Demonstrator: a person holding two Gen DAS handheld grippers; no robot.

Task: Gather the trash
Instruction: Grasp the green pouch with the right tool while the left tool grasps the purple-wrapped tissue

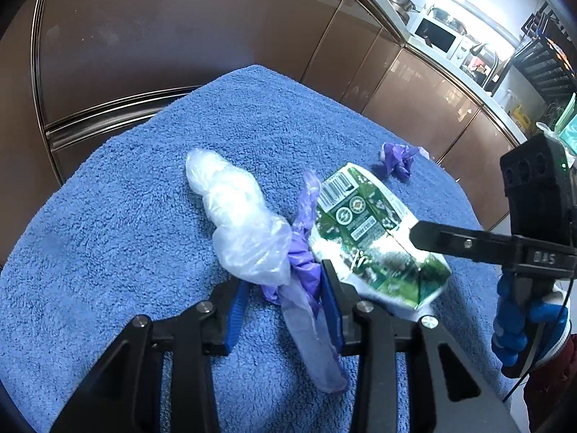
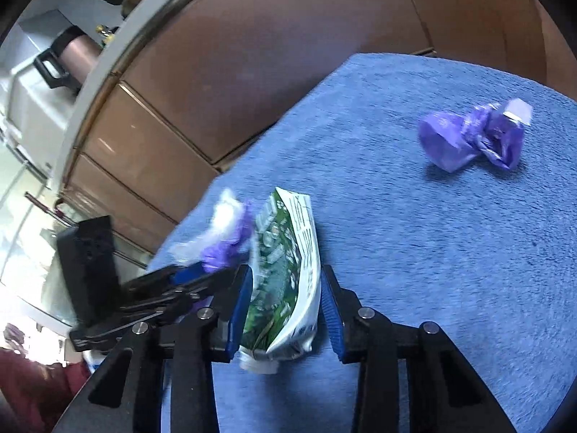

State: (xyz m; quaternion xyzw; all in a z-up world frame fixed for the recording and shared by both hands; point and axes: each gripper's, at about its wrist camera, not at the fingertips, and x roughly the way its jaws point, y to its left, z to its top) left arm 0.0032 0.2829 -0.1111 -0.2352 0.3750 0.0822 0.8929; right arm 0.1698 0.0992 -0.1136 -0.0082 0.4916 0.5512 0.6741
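Note:
A crumpled clear plastic bag (image 1: 238, 223) tangled with a purple plastic piece (image 1: 303, 263) lies on the blue towel (image 1: 144, 216). My left gripper (image 1: 285, 288) is open, its blue pads on either side of the purple piece. A flattened green and white carton (image 1: 375, 234) lies just right of it. In the right wrist view the carton (image 2: 288, 274) stands on edge between the open pads of my right gripper (image 2: 286, 285). A second crumpled purple piece (image 2: 472, 137) lies apart at the far right, also in the left wrist view (image 1: 396, 160).
Brown cabinet fronts (image 1: 180, 36) run behind the towel-covered table. A counter with a microwave (image 1: 436, 34) and a dish rack (image 1: 548, 68) is at the far right. The right gripper (image 1: 487, 245) reaches in from the right in the left wrist view.

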